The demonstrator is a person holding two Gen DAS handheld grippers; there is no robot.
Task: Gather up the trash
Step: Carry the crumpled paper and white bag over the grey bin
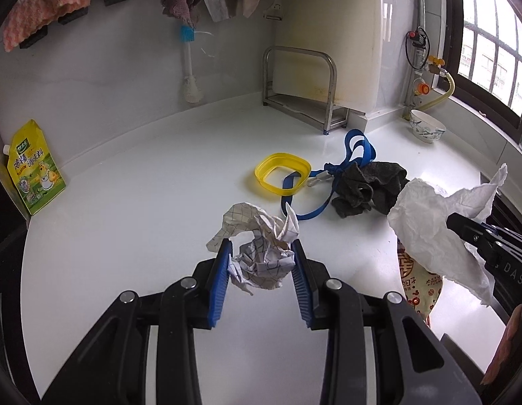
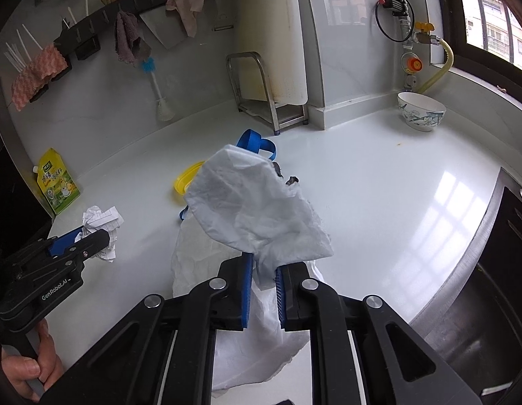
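- White glossy surface (image 1: 126,202) fills both views; a yellow ring lid (image 1: 283,175) near its middle serves as the landmark for everything below.
- Right gripper (image 2: 262,270) has its fingers pinching a large white tissue (image 2: 257,206), lifted off the surface in front of the ring lid and to its right; in the right wrist view the tissue hides part of the lid.
- Left gripper (image 1: 262,256) has its blue-padded fingers closed around a crumpled ball of grid-lined paper (image 1: 261,246), straight in front of the ring lid and close to the camera. Whether the ball is clear of the surface cannot be told.
- Dark grey cloth (image 1: 369,189) lies just right of the ring lid, and a blue strap (image 1: 357,150) loops between the two and runs under the lid's right edge.
- A printed snack bag (image 1: 419,287) shows below the tissue, further to the front right of the lid.
- Judgement: both pieces of trash are already held, one in each gripper; no bin is visible, so the carrying direction is unknown.
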